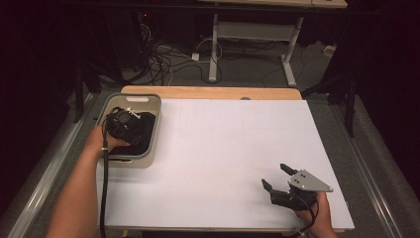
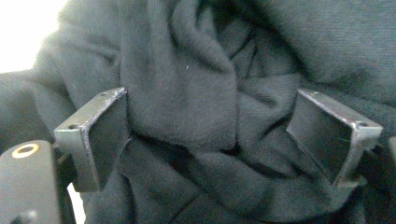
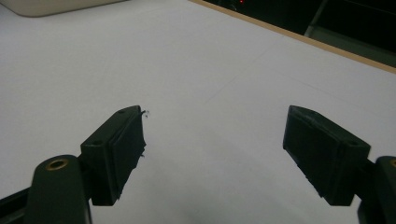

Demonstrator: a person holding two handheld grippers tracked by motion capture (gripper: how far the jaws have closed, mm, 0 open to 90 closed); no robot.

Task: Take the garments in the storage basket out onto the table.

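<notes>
A grey plastic bin (image 1: 154, 130) stands at the table's left edge and holds a crumpled dark cloth (image 1: 144, 133). My left gripper (image 1: 125, 123) reaches down into the bin from its left side. In the left gripper view the cloth (image 2: 187, 70) lies in thick folds, and the left gripper (image 2: 215, 112) stands wide open with one fold bulging between its jaws. The right pad stands apart from the fabric. My right gripper (image 1: 275, 175) rests near the table's front right corner, open, with nothing between its jaws (image 3: 215, 114) but the white sheet.
A white sheet (image 1: 223, 148) covers the table, and a strip of wooden edge (image 1: 213, 92) shows at the far side. A corner of the bin (image 3: 51, 5) appears in the right gripper view. Beyond the table are desk legs (image 1: 214, 49) and tangled cables (image 1: 161, 62) on the floor.
</notes>
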